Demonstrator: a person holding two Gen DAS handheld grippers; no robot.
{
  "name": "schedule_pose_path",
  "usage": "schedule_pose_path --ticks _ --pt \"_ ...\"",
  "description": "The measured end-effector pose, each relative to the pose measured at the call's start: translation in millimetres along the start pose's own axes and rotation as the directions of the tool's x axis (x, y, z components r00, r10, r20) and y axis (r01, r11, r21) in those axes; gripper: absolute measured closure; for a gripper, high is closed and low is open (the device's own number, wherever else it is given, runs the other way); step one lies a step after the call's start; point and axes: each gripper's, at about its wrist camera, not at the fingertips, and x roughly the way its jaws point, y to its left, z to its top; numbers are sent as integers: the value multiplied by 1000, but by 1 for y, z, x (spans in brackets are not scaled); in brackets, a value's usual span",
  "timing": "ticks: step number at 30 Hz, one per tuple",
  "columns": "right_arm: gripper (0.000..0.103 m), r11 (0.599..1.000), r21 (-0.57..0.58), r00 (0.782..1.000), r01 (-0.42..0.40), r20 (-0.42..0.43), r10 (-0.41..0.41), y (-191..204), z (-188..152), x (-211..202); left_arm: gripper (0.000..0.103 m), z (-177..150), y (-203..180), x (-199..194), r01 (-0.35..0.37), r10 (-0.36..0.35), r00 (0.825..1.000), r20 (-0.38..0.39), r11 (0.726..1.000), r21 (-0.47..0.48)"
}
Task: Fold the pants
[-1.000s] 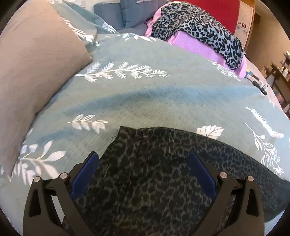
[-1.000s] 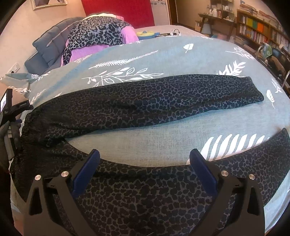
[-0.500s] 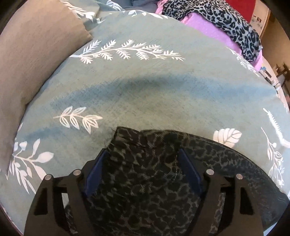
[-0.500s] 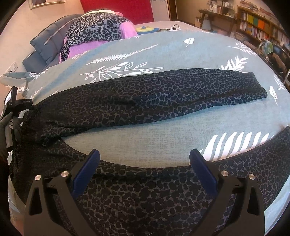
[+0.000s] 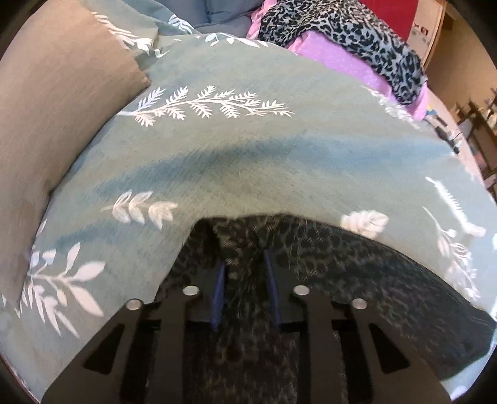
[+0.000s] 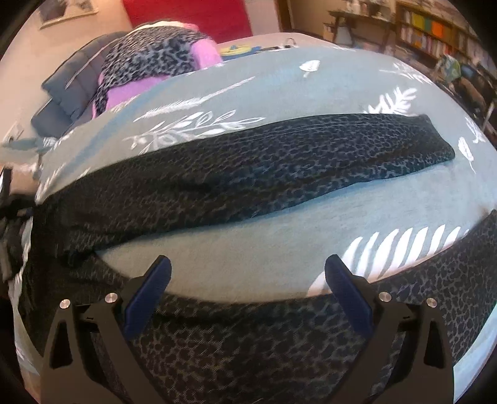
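Dark leopard-print pants [image 6: 264, 167] lie spread on the teal leaf-print bed cover [image 5: 248, 155], one leg stretched across the far side, the other leg [image 6: 248, 348] under my right gripper. In the left wrist view my left gripper [image 5: 243, 267] is shut on a bunched fold at the waist corner of the pants [image 5: 357, 279], its blue pads [image 5: 219, 286] pressing the cloth. My right gripper [image 6: 248, 264] stands open just above the near leg's upper edge, with bed cover showing between its fingers. The left gripper also shows dimly at the far left edge of the right wrist view.
A brown pillow [image 5: 46, 108] lies left of the waist end. A pile of pink and leopard-print clothes [image 5: 341, 28] sits at the head of the bed, beside a grey cushion [image 6: 68, 93]. Bookshelves [image 6: 435, 31] stand beyond the bed's far side.
The left gripper's jaws have gone from wide open to shut, pinching the waist cloth into a ridge. The right gripper has shifted slightly over the near leg and stays open.
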Motion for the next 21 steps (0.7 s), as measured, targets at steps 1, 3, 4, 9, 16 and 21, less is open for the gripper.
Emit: schedule_pose_path --ticks 1,3,4,9,16,21 --pt "3 1000 10 1000 5 1 -5 -4 3 0 86 -4 0 -9 28 -28 1000 5 1000 5" --pt "3 999 27 999 31 16 -31 -17 15 0 88 -13 -3 -26 47 -49 998 31 998 36" --pt "3 998 36 998 48 26 -48 -24 22 0 88 -17 -4 -38 57 -60 997 53 997 59" --pt "3 994 64 993 92 73 -96 -52 48 0 90 -37 -2 -82 124 -135 984 112 987 105" --pt "3 986 130 992 103 65 -112 -76 59 2 57 -31 3 -89 104 -122 978 171 989 109" --pt "3 991 107 996 84 26 -87 -64 43 11 12 -16 1 -65 15 -67 951 303 985 171"
